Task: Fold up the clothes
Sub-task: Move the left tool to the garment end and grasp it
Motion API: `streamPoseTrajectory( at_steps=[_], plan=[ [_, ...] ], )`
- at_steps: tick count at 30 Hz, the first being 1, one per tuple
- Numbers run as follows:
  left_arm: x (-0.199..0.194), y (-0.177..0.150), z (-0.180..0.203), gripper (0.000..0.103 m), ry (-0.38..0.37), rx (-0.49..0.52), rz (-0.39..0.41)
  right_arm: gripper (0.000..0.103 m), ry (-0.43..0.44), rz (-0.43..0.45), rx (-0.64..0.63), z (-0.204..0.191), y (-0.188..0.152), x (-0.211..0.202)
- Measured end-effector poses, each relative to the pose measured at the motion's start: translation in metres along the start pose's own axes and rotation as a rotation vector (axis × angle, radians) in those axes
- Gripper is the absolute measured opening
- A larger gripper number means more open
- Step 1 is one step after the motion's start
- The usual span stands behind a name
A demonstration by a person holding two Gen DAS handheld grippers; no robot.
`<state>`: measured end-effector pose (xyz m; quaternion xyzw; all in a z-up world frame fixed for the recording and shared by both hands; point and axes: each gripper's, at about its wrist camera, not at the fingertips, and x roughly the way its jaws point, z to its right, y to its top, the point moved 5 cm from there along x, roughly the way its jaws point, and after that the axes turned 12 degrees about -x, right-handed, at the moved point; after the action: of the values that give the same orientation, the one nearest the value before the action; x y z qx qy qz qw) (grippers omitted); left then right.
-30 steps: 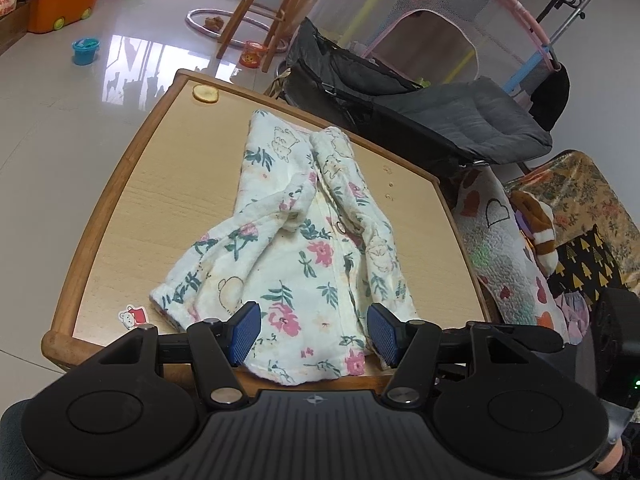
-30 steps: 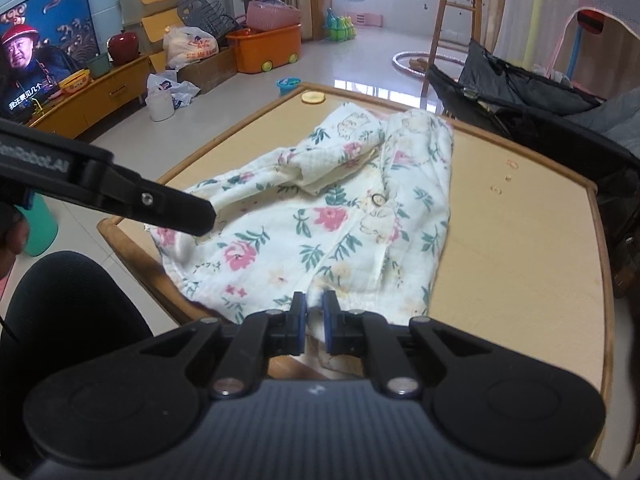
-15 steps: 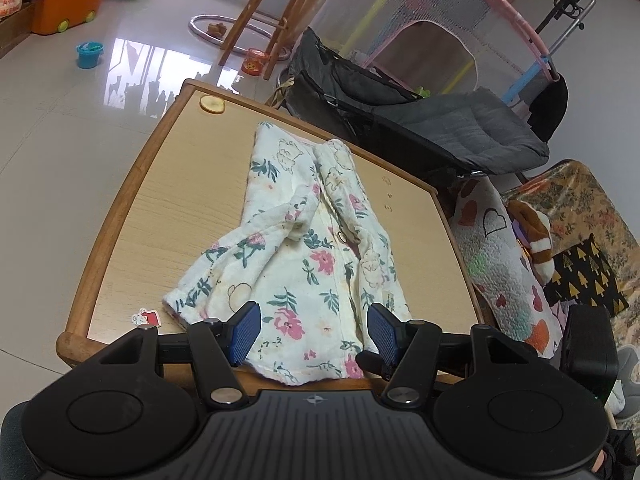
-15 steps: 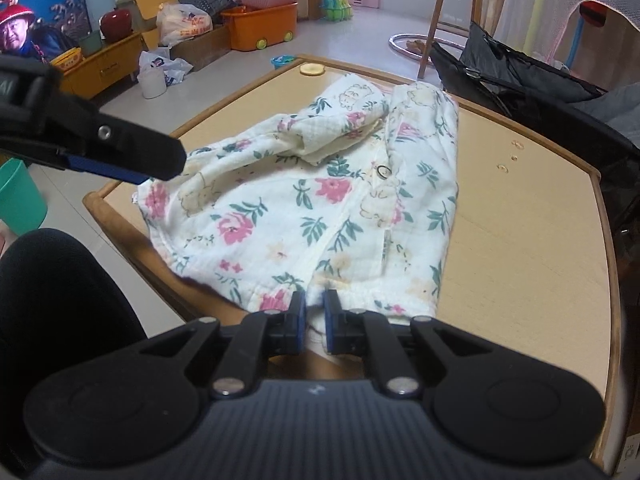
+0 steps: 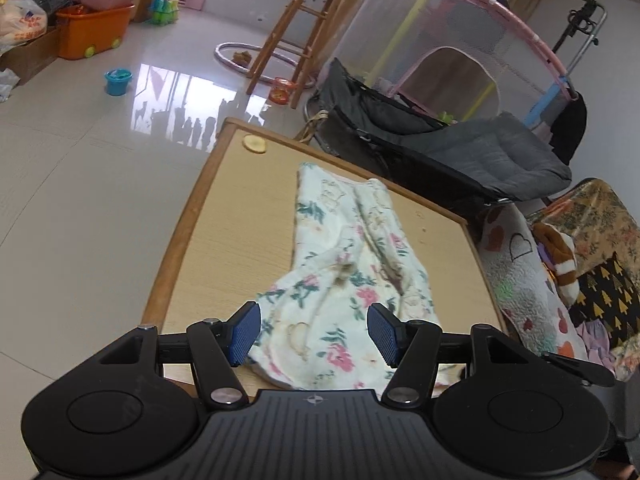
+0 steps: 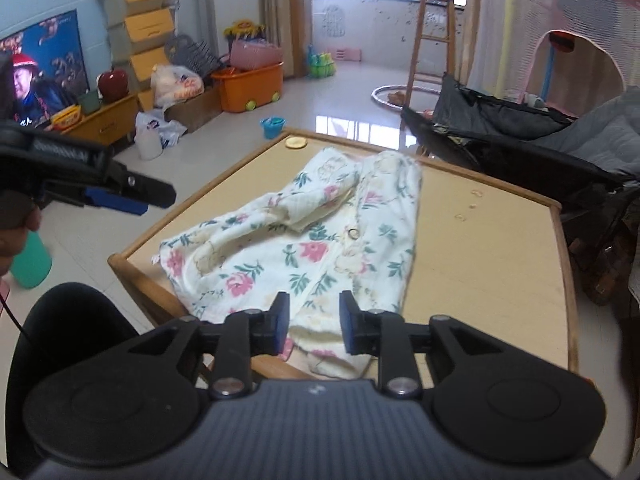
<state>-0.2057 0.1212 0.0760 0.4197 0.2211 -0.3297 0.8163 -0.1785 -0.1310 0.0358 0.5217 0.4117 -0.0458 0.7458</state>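
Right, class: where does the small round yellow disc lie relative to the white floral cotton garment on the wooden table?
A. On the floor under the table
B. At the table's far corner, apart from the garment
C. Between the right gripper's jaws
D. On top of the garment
B: the small round yellow disc sits on bare wooden table at the far corner, clear of the white floral cotton garment.
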Motion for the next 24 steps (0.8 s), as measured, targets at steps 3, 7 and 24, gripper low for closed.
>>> streamPoseTrajectory(
  at_steps=[3,7,24],
  plan=[
    [0.007,0.002,-0.013,0.061,0.029,-0.020,-0.004,0.030,-0.002,-0.005,0.009,0.003,-0.004,0.001],
    [0.018,0.002,-0.030,0.061,0.055,-0.051,-0.018,0.032,-0.006,-0.022,0.021,0.006,-0.009,0.005],
    [0.042,-0.011,-0.038,0.043,0.015,-0.034,-0.041,0.036,-0.042,-0.027,0.051,0.011,-0.014,0.004]
  ],
)
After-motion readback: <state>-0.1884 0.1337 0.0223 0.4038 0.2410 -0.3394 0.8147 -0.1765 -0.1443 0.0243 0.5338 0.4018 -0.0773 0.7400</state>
